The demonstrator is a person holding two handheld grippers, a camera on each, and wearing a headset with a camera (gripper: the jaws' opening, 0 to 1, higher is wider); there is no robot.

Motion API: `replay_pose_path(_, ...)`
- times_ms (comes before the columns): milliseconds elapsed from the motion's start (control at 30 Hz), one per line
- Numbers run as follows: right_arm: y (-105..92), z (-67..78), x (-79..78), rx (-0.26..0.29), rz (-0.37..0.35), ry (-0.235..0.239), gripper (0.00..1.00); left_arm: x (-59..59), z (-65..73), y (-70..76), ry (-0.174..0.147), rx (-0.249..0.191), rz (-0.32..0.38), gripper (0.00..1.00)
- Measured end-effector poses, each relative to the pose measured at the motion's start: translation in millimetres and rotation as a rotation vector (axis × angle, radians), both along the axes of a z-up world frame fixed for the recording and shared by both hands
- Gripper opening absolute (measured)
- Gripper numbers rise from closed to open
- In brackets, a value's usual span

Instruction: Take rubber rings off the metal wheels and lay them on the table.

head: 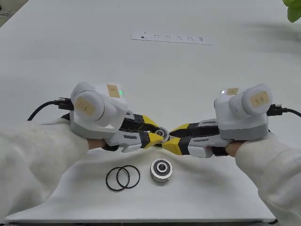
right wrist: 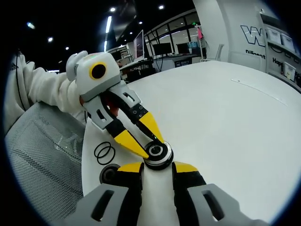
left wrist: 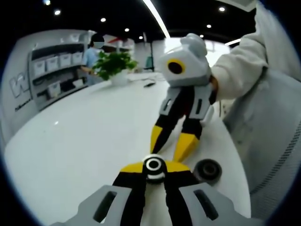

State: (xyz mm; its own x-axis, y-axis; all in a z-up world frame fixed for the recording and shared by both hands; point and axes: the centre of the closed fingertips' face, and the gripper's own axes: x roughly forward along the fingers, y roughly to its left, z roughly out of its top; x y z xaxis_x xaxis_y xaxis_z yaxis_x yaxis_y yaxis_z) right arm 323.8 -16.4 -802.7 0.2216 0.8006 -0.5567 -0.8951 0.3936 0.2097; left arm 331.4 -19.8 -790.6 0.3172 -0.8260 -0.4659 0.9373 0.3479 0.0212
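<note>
A small metal wheel [head: 162,134] hangs above the white table [head: 150,80], and both grippers meet at it. My left gripper [head: 155,132] is shut on the wheel [left wrist: 154,165]. My right gripper [head: 171,137] faces it from the other side, and its yellow tips [left wrist: 186,147] stand apart just at the wheel's rim [right wrist: 157,153]. A rubber ring on this wheel is too small to make out. A second metal wheel [head: 161,169] lies flat on the table below the grippers. Left of it lie two loose black rubber rings [head: 123,178], overlapping.
A white power strip [head: 171,37] lies far back on the table. The table's front edge [head: 141,219] runs just below the rings. A green plant [left wrist: 113,63] stands at the far end, with a person [left wrist: 94,54] by shelves behind it. A mesh chair [right wrist: 42,155] sits beside the table.
</note>
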Motion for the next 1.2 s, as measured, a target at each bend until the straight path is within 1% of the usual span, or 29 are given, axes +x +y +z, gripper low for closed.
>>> replay_pose_path(100,-0.2,-0.7,0.1,-0.001,0.004,-0.003,0.19,-0.1,0.2,-0.1,0.002,-0.001,0.003,0.15)
replay_pose_path(267,-0.3,-2.1,-1.4,-0.004,0.016,-0.003,0.18,-3.7,0.4,-1.4,0.005,0.0,-0.006,0.14)
replay_pose_path(400,-1.6,-2.9,-1.2,-0.016,0.032,-0.016,0.17,-4.3,0.5,-1.7,0.008,-0.001,-0.006,0.14)
replay_pose_path(467,-1.6,-3.1,-3.3,-0.022,0.045,-0.018,0.14,-4.6,0.5,-1.6,0.008,-0.001,-0.006,0.14)
replay_pose_path(567,-1.7,-3.6,-3.6,-0.037,0.061,-0.041,0.12,-4.2,0.2,-1.5,0.006,0.0,-0.002,0.14)
replay_pose_path(700,-3.7,-4.7,-1.8,-0.052,0.073,-0.056,0.1,-3.9,-0.3,-1.1,0.004,0.004,-0.001,0.14)
replay_pose_path(767,-4.9,-5.6,-1.0,-0.065,0.08,-0.07,0.07,-3.7,-0.6,-0.8,0.001,0.006,-0.002,0.14)
replay_pose_path(933,-5.7,-5.3,-1.7,-0.078,0.088,-0.079,0.04,-4.0,-1.2,0.6,-0.01,0.013,-0.01,0.14)
replay_pose_path(1100,-7.9,-4.9,1.2,-0.091,0.078,-0.091,0.0,-3.9,-1.6,1.9,-0.018,0.018,-0.012,0.14)
replay_pose_path(1200,-8.1,-4.2,2.2,-0.1,0.075,-0.102,0.0,-4.1,-1.6,2.6,-0.021,0.02,-0.013,0.14)
